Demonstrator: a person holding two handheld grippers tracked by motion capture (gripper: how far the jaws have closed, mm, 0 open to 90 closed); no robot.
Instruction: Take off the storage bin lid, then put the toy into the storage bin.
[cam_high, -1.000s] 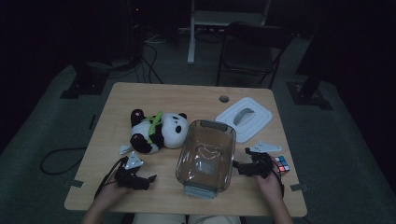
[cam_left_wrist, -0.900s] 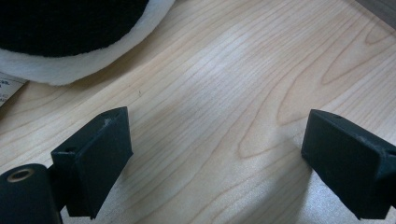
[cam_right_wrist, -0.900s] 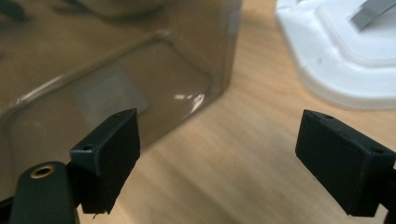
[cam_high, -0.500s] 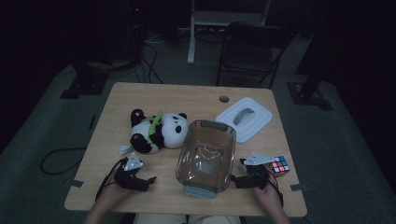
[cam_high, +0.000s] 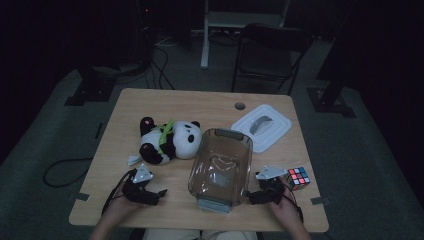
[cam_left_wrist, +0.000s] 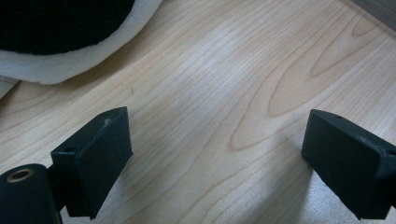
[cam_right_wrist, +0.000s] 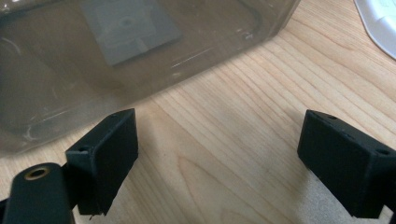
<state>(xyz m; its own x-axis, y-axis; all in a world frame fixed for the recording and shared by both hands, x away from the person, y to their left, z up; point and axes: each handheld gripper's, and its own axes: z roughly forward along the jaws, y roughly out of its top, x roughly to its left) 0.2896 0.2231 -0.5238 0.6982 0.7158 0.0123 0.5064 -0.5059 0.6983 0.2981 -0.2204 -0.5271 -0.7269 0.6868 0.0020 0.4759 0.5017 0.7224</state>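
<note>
Near the table's front edge sits the clear plastic container, smoky, rounded, lidless, with 1 grey handle tab. Just right of it, the right gripper is wide open, empty. Left of it, the left gripper is also wide, empty.

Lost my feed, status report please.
Left gripper and right gripper open, empty, low over table. Clear container between them, untouched. Panda, cube alongside, nothing blocking.

The right gripper has drawn back toward the near edge of the bench, beside the clear container. That move has uncovered the colour cube, now fully in sight.
</note>
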